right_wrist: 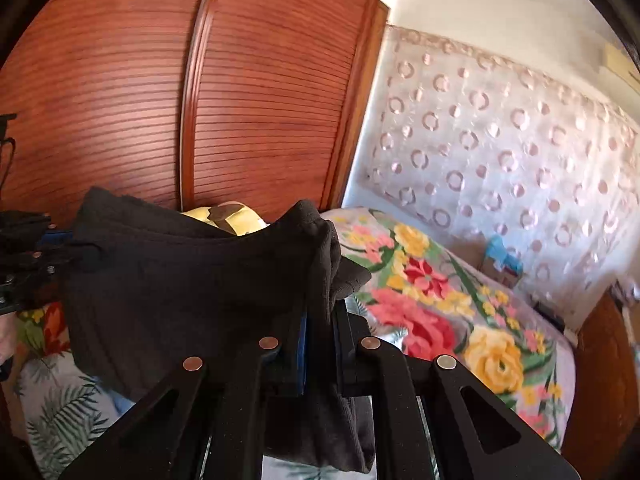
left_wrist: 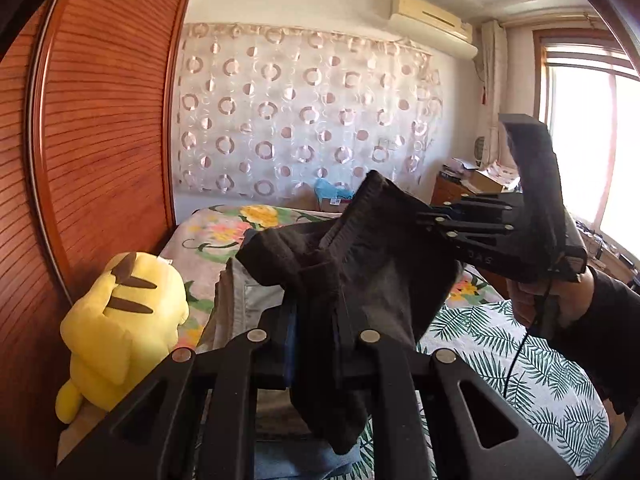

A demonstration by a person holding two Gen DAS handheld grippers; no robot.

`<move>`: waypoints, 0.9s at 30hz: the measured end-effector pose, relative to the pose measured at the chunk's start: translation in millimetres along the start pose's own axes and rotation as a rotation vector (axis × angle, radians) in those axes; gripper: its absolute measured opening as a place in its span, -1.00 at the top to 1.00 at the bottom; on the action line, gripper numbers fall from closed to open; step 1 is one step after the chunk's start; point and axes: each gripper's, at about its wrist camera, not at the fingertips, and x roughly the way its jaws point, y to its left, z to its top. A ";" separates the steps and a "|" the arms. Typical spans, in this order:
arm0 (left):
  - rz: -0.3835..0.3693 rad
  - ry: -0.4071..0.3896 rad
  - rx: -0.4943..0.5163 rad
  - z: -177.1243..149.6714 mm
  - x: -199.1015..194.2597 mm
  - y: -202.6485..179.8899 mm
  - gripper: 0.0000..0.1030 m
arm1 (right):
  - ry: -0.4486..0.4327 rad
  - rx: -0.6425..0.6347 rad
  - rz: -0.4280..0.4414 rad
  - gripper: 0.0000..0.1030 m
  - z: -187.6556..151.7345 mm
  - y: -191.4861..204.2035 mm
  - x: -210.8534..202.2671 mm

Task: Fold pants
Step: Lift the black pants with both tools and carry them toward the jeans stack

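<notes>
The black pants (left_wrist: pixel 360 264) hang in the air above the bed, stretched between both grippers. My left gripper (left_wrist: pixel 314 320) is shut on one end of the waistband. My right gripper (left_wrist: pixel 420 218) comes in from the right in the left wrist view, shut on the other end. In the right wrist view the right gripper (right_wrist: pixel 320 320) pinches the pants (right_wrist: pixel 192 280), and the left gripper (right_wrist: pixel 60 256) holds them at the far left edge. The lower part of the pants droops below the fingers, out of sight.
A bed with a floral blanket (right_wrist: pixel 440 304) and a palm-leaf sheet (left_wrist: pixel 520 360) lies below. A yellow plush toy (left_wrist: pixel 124 320) sits at its left by the wooden wardrobe (left_wrist: pixel 100 120). A grey garment (left_wrist: pixel 244 304) lies on the bed. A cluttered desk (left_wrist: pixel 472 184) stands by the window.
</notes>
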 end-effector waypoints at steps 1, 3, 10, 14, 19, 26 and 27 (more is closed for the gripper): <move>0.006 -0.001 -0.009 -1.5 0.6 2.2 0.71 | 0.001 -0.013 0.004 0.81 -0.1 -0.3 5.6; 0.021 0.001 -0.028 -4.3 1.6 5.5 0.71 | 0.004 -0.031 0.018 0.81 3.7 1.1 19.7; 0.064 0.003 -0.096 -14.1 2.4 16.5 0.71 | 0.006 -0.051 0.068 0.81 14.4 -0.8 63.5; 0.102 0.023 -0.127 -23.8 4.7 21.8 0.71 | 0.006 -0.055 0.100 0.81 17.5 1.3 78.7; 0.124 0.039 -0.148 -30.7 5.6 26.7 0.71 | 0.019 -0.057 0.118 0.81 15.7 2.4 89.3; 0.138 0.067 -0.159 -38.3 8.0 26.8 0.71 | 0.048 -0.022 0.127 0.64 19.0 -1.7 92.9; 0.137 0.072 -0.163 -38.9 7.4 25.8 0.71 | 0.051 -0.019 0.122 0.52 20.3 -2.3 93.2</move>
